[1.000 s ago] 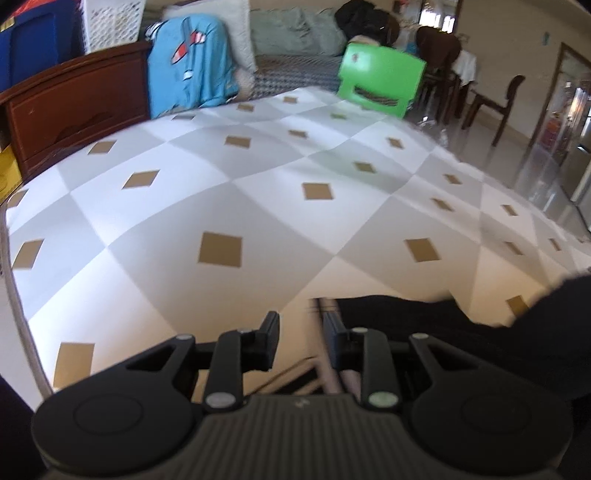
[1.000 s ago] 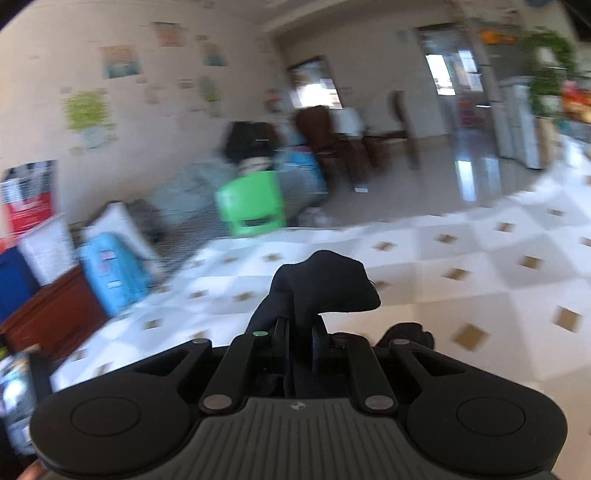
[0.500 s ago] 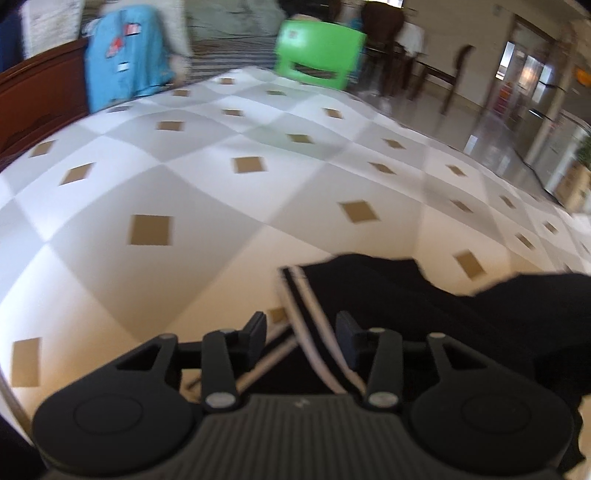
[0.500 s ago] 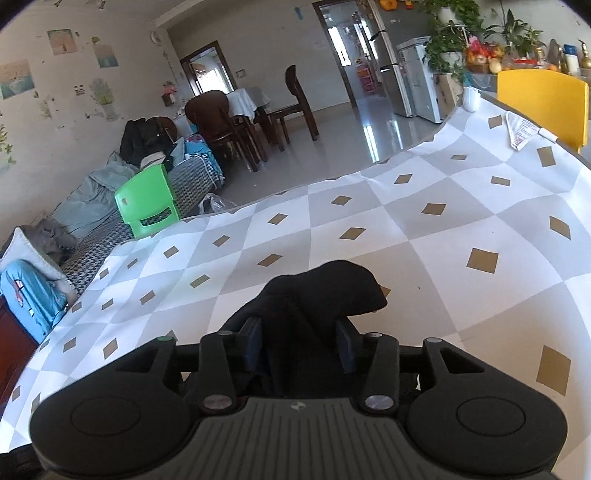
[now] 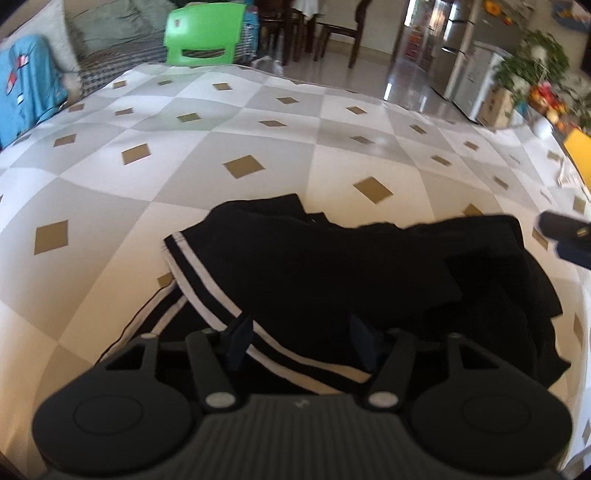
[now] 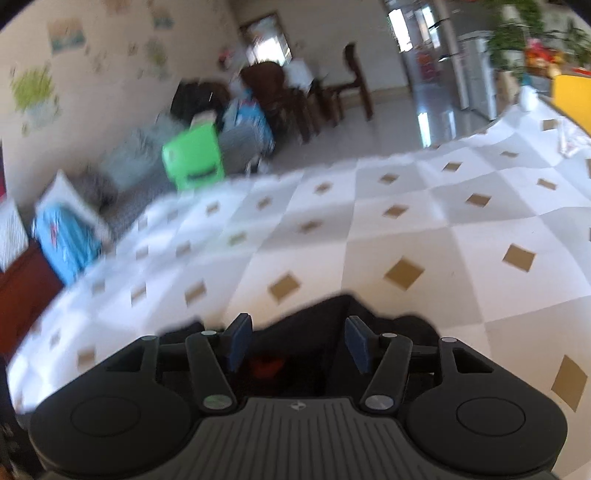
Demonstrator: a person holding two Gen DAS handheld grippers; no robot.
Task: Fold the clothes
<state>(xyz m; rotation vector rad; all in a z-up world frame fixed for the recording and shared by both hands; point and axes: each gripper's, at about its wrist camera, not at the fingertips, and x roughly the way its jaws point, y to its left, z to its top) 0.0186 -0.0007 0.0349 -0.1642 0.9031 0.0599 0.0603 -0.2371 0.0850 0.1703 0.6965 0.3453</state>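
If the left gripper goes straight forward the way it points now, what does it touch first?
Most likely the black garment. The left gripper, jaws opening and gripping nothing, points down at its white-striped edge, which lies between the fingers. The checked tablecloth lies underneath; depth is unclear.

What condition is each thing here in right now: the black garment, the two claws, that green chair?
Garment: black with white stripes, lying rumpled and partly folded on the table.
Left claw: jaws opening, garment below them, pads not pressing it.
Right claw: jaws opening, dark cloth under them, not gripped.
Green chair: upright beyond the table's far edge.
Table: covered by a checkered cloth.
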